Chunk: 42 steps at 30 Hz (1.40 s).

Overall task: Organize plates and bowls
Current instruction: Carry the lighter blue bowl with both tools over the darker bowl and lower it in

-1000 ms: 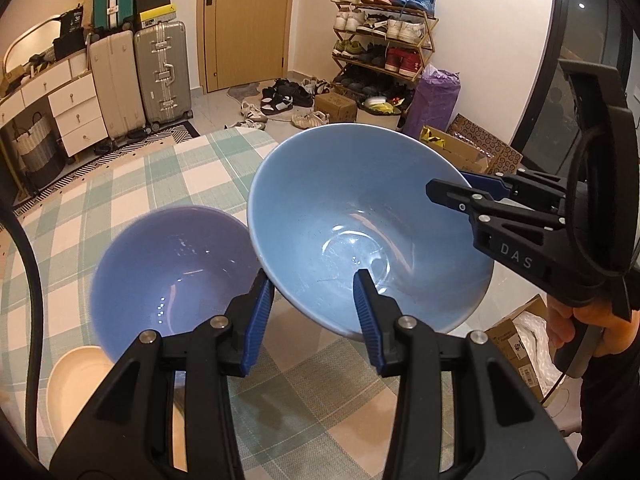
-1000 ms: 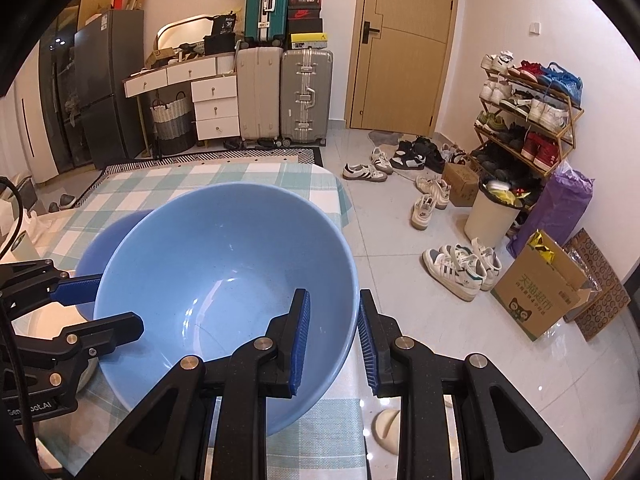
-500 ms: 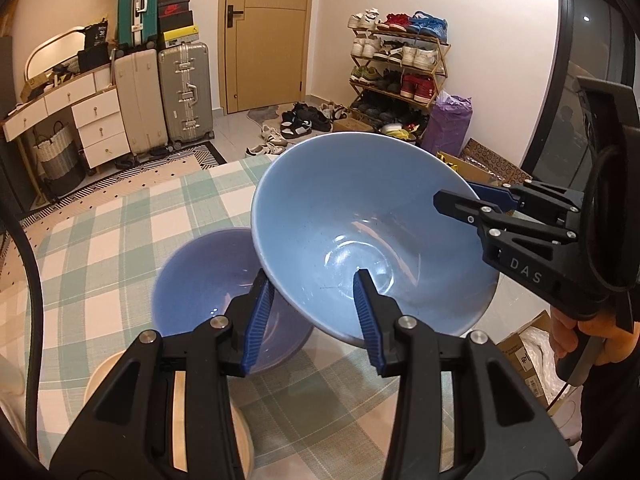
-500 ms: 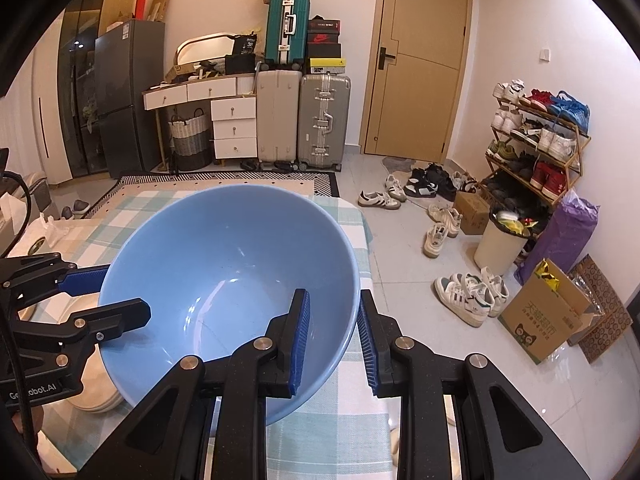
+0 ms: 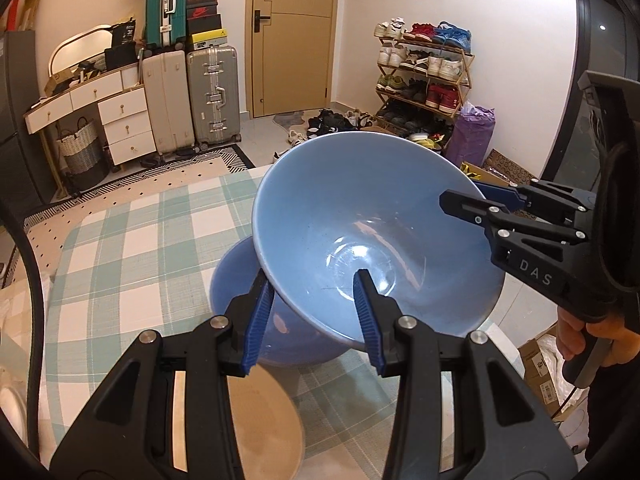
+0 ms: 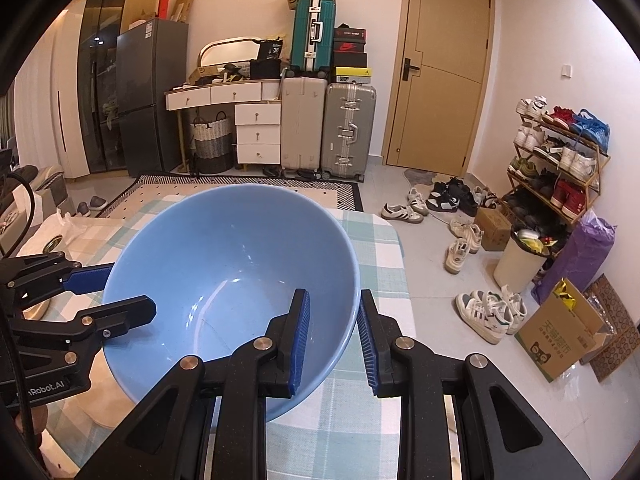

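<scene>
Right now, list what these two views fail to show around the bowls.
- Darker bowl, left view: mostly behind the light bowl and left claw; whether they touch is unclear. Right view: fully hidden.
- Beige plate, left view: claw arms cover it.
- Table under the light bowl: blocked in both.
- Right claw: outer pad contact hidden.

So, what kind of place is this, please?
Probably a home's entry or living area: a shoe rack beside the door, stacked suitcases, and a table with a checked cloth.

Large light-blue bowl (image 5: 372, 216) tilted, raised above darker blue bowl (image 5: 240, 280) on checked cloth; beige plate (image 5: 264, 420) nearer.
</scene>
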Each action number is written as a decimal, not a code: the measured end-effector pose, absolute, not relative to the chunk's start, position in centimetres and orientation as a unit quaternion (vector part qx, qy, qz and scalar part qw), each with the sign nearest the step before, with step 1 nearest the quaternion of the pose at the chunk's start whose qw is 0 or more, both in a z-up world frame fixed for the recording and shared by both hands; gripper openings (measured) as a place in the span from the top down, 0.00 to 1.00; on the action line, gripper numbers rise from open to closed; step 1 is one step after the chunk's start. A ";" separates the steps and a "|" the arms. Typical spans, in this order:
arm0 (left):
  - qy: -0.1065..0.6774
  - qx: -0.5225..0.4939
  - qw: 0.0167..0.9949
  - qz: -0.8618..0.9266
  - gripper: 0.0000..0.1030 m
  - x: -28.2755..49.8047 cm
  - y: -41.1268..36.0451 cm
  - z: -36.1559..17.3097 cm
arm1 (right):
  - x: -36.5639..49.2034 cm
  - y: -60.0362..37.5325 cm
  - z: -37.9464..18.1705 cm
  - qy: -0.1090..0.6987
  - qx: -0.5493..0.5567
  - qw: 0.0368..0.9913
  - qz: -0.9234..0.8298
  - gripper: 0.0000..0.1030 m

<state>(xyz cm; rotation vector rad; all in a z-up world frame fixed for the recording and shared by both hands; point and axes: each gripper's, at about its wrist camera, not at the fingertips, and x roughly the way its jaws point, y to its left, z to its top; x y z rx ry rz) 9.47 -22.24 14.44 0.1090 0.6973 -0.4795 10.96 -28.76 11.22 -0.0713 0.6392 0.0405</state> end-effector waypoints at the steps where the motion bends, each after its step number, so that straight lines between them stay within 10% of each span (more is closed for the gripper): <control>1: 0.339 0.051 0.911 -0.230 0.63 9.6 -21.8 14.4 | 11.3 -28.4 11.2 0.314 -0.036 0.948 0.022 0.76; 42: 0.380 0.076 0.909 -0.156 0.63 19.8 -18.4 4.0 | 19.4 -23.6 2.6 0.364 -0.068 0.927 0.059 0.75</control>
